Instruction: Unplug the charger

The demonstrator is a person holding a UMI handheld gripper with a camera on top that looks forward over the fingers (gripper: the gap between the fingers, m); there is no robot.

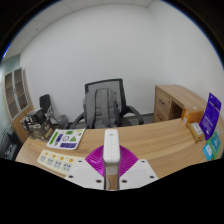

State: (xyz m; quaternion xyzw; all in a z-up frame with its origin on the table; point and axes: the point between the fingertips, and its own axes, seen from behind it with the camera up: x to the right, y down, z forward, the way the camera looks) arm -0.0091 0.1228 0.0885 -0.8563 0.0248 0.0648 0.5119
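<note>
A white, upright charger (pixel 112 146) sits between my gripper's (pixel 112 160) two fingers. Both magenta pads (pixel 97 158) press against its sides, so the gripper is shut on it. The charger's lower end is hidden between the fingers. It is over a wooden desk (pixel 150 140). No socket or power strip shows.
A grey office chair (pixel 104 103) stands behind the desk. A green booklet (pixel 66 139) and a printed sheet (pixel 55 159) lie on the desk to the left. A purple box (pixel 210 116) stands on the right, a wooden cabinet (pixel 178 100) behind it, and shelves (pixel 14 95) on the left.
</note>
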